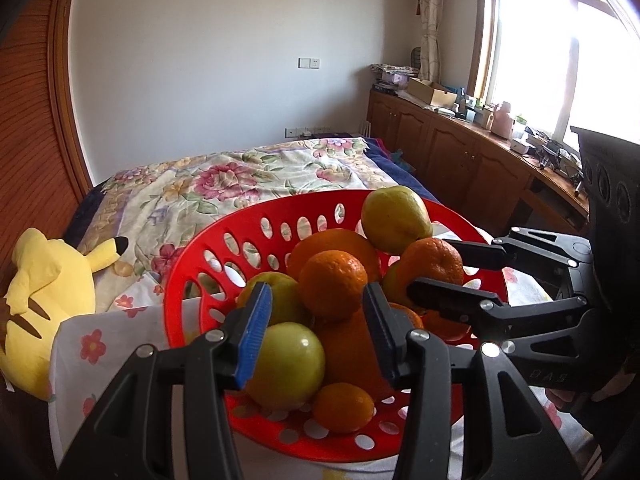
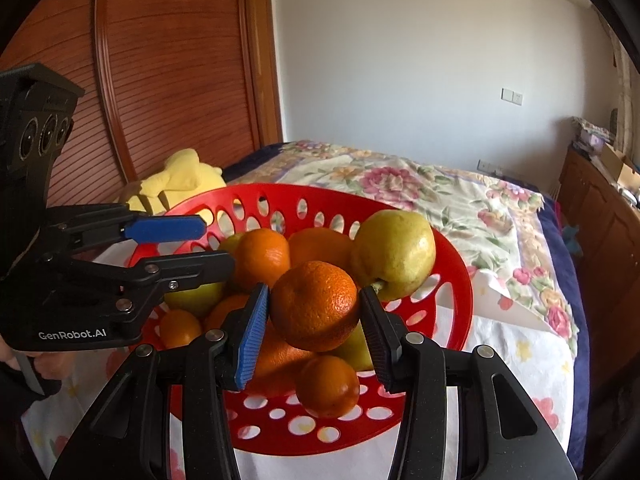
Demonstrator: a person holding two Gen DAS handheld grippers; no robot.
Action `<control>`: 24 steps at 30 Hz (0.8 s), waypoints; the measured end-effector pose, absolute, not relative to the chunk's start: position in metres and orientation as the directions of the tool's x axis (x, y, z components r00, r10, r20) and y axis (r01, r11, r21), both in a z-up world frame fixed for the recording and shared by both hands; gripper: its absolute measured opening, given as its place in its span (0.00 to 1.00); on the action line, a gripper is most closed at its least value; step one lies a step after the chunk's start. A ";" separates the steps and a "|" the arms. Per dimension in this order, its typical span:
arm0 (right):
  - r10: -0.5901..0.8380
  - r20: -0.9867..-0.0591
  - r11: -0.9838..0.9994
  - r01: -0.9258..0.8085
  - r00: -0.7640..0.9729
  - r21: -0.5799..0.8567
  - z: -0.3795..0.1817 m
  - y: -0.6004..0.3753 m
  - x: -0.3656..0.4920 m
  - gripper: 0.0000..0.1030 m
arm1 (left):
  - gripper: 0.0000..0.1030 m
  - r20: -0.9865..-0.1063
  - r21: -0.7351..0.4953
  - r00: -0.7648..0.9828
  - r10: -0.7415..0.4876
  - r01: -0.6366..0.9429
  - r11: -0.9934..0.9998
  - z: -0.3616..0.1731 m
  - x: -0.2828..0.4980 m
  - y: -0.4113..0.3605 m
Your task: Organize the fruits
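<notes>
Right tongs (image 2: 314, 312) pinch an orange (image 2: 314, 306) at frame centre, above the red basket (image 2: 452, 276) of fruit. Left tongs (image 1: 318, 312) hang slightly spread over the pile, left of that orange, gripping nothing.

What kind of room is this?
Most likely a bedroom in a home: a bed with a floral bedspread, a yellow plush toy lying on it, and a wooden wardrobe door behind.

Right tongs (image 2: 314, 312) clamped on something; left tongs (image 1: 318, 320) seemingly parted, empty.
</notes>
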State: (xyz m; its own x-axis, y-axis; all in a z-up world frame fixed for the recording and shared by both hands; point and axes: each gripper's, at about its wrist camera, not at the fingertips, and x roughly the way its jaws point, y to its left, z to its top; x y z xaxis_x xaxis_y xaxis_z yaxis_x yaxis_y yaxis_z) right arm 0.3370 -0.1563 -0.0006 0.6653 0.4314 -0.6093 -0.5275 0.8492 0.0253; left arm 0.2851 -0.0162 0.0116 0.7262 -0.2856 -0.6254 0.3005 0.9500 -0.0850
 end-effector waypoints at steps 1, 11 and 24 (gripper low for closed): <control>0.433 -0.608 0.850 -0.526 0.665 0.031 -0.001 -0.157 0.337 0.45 | 0.46 -0.624 -0.083 0.729 -0.283 0.298 0.951 0.012 0.283 -0.016; 0.421 -0.606 0.864 -0.502 0.675 0.040 -0.006 -0.158 0.324 0.49 | 0.49 -0.617 -0.065 0.748 -0.245 0.262 0.963 0.011 0.263 -0.006; 0.393 -0.565 0.898 -0.435 0.726 0.067 0.004 -0.179 0.297 0.58 | 0.55 -0.588 -0.055 0.778 -0.220 0.233 0.971 0.014 0.227 -0.004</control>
